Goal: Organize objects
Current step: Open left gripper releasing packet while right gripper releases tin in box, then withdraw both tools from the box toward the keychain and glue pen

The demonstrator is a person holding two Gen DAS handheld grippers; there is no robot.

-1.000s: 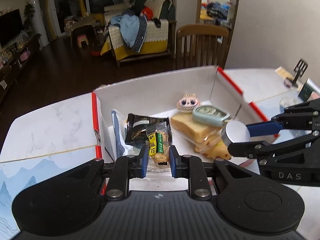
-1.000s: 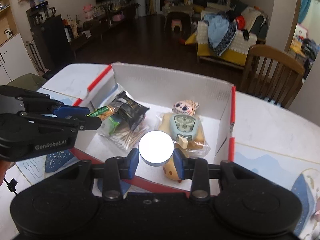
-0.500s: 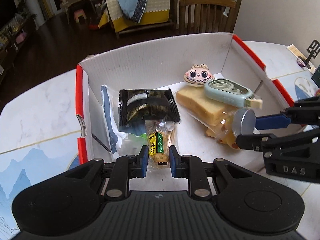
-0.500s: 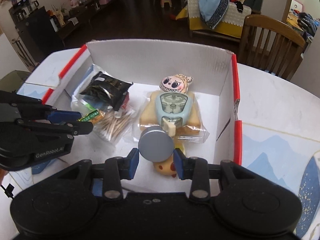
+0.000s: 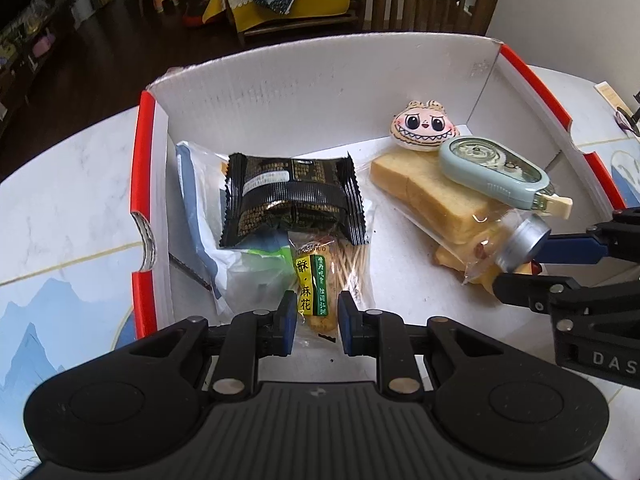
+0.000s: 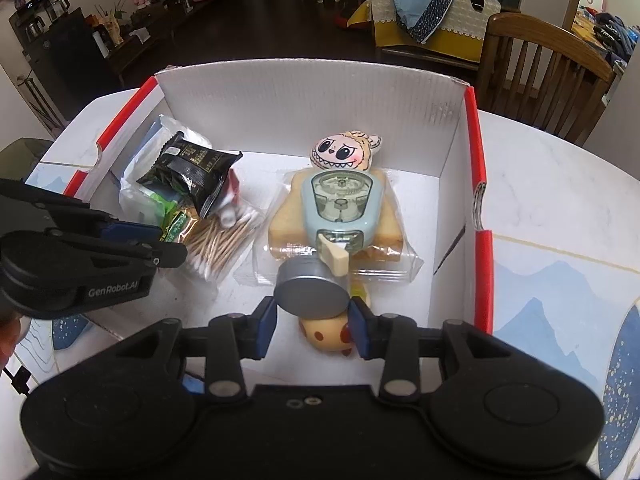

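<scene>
Round metal tin (image 6: 311,293) clamped in right hand-held gripper (image 6: 312,320); left hand-held gripper (image 5: 315,322) pinches crinkly snack packet (image 5: 314,292).

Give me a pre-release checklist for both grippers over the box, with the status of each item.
1. Left gripper shut on yellow snack packet: ok.
2. Right gripper shut on silver tin: ok.
3. Both loads inside the white box walls: ok.
4. Bare floor under the tin: not ok, a yellow toy lies beneath.
5. Packet touching the box floor: cannot tell.
6. Grippers apart from each other: ok.
</scene>
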